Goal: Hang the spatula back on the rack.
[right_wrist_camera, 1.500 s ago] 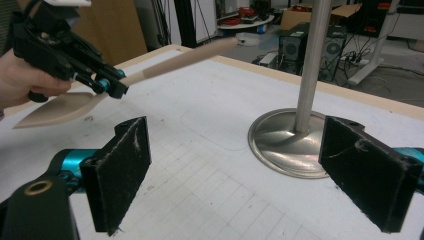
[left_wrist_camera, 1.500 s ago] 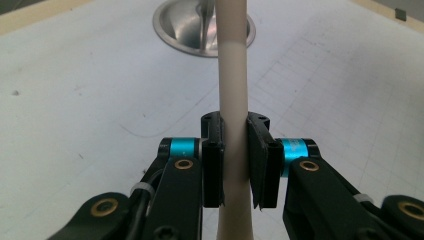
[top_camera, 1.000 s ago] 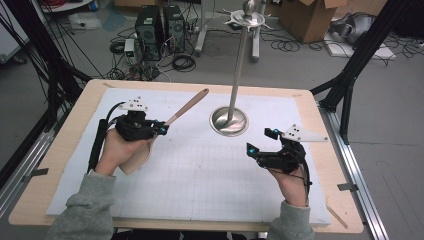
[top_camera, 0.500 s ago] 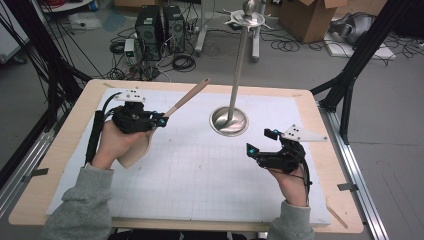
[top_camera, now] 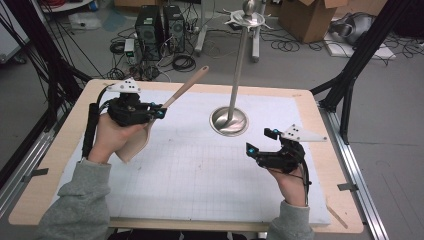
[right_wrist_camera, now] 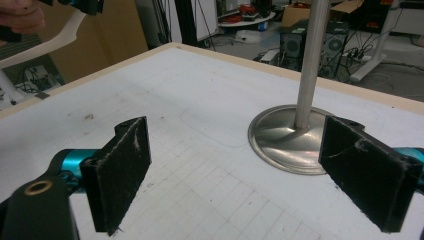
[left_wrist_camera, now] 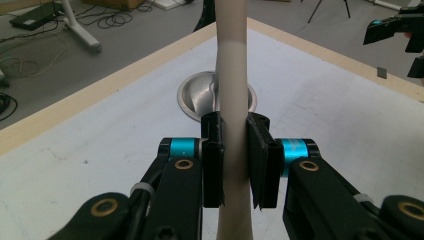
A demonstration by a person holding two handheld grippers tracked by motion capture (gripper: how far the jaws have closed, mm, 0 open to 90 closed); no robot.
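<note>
The white gridded tabletop [top_camera: 200, 175] with its pale wooden border is carrying a polished steel stand [top_camera: 229, 121], which consists of a round base, a tall thin pole and a small hooked disc at the top. The stand is sitting toward the far centre of the tabletop, unchanged from the earlier frames.

The change is on the left side. The left gripper [top_camera: 159, 112] is sitting higher above the tabletop than it was a second ago, and the pale wooden spatula [top_camera: 172, 102] is travelling with it. The spatula's handle is now pointing more steeply upward and away, toward the top of the stand, while its broad blade is hanging below the left hand [top_camera: 111, 137], clear of the surface. In the left gripper view the jaws are clenching the spatula's handle [left_wrist_camera: 232, 115] from both sides, with the pads pressing on the wood.

The right gripper [top_camera: 260, 141] is staying where it was, hovering low over the tabletop just beside the stand's base. In the right gripper view its jaws are released and standing wide apart, with nothing between the pads [right_wrist_camera: 122, 170].

Judgement: the lift is under way and the grasp is looking secure. The work is likely moving toward hanging the spatula on the stand's top, so the handle end requires raising and aligning next.
</note>
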